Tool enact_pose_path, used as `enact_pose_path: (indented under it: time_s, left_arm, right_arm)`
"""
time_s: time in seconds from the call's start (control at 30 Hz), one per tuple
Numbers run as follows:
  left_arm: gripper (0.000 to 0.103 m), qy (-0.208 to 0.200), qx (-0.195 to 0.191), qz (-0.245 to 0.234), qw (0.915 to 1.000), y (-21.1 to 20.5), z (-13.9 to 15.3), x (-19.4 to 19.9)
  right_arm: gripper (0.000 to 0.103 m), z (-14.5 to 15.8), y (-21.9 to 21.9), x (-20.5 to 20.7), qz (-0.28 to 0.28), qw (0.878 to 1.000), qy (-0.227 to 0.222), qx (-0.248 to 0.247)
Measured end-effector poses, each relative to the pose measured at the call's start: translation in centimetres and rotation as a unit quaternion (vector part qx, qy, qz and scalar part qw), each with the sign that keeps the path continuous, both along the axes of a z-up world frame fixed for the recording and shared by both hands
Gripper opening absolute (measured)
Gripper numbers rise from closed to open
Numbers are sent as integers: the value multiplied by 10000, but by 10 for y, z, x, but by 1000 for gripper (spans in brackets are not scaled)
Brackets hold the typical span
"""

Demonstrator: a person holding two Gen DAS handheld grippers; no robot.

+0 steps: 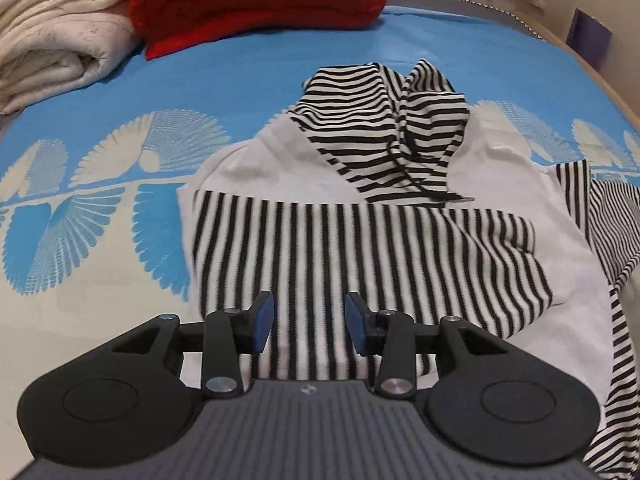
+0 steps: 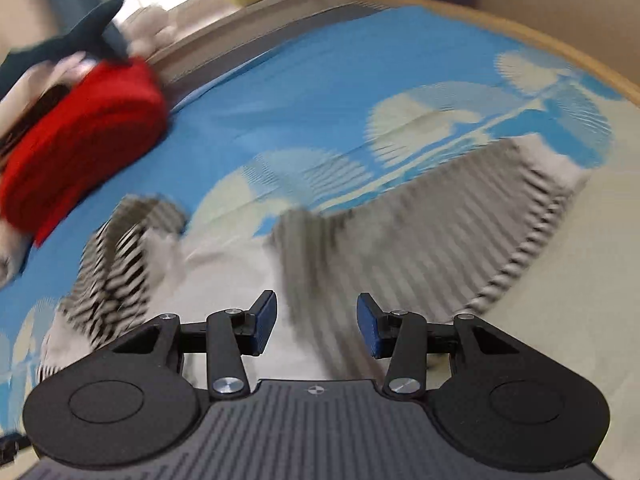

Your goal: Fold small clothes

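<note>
A small black-and-white striped hoodie (image 1: 360, 240) with white panels lies on the blue patterned bedspread (image 1: 240, 68). Its striped hood (image 1: 384, 120) points away from me, and a striped sleeve lies folded across the body. My left gripper (image 1: 310, 322) is open and empty, just above the folded sleeve. In the blurred right wrist view the same hoodie (image 2: 400, 248) lies under my right gripper (image 2: 316, 324), which is open and empty above the striped part. The hood (image 2: 116, 256) shows at the left.
A folded red blanket (image 1: 256, 0) and a folded cream blanket (image 1: 56, 36) lie at the far left of the bed. The red blanket also shows in the right wrist view (image 2: 80, 144). The bed's wooden edge (image 1: 592, 76) curves along the right. A cluttered shelf stands behind the bed.
</note>
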State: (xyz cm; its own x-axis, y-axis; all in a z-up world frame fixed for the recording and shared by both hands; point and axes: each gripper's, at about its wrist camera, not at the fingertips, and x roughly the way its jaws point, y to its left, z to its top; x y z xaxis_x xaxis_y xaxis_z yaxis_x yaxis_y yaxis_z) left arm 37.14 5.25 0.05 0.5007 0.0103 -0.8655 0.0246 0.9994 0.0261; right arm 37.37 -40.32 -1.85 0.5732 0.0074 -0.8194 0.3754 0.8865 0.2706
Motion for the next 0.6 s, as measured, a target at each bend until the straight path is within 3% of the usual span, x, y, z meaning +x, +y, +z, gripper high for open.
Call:
enact_pose_path:
  time_s: [0.03, 0.13, 0.17, 0.3, 0.33, 0.37, 0.4, 0.5, 0.6]
  left_arm:
    - [44, -5, -29, -5, 10000, 0, 0, 1]
    - [44, -65, -86, 14, 9999, -4, 2, 5]
    - [44, -82, -111, 33, 9999, -5, 2, 6]
    - [44, -61, -167, 143, 9997, -6, 1, 10]
    - [44, -45, -179, 146, 9997, -7, 0, 10]
    - [44, -39, -196, 139, 9997, -8, -1, 11]
    - [44, -35, -205, 119, 9997, -8, -2, 10]
    - [44, -47, -182, 34, 9998, -11, -4, 11]
    - [44, -33, -165, 68, 9998, -11, -7, 14]
  right_arm:
    - [46, 1, -17, -3, -202, 9998, -26, 31]
    - [17, 4, -58, -9, -640, 9977, -94, 204]
    - [16, 6, -71, -10, -754, 9968, -135, 208]
    - [20, 12, -121, -12, -1350, 9896, -499, 41]
    - [28, 5, -132, -10, -1365, 9891, -548, 15]
    - [39, -7, -142, -9, -1393, 9891, -473, 6]
    - [42, -19, -151, -11, -1486, 9882, -366, 42]
    - [42, -64, -174, -17, -2044, 9778, 42, 459]
    - [42, -91, -189, -19, -2399, 9683, 88, 690]
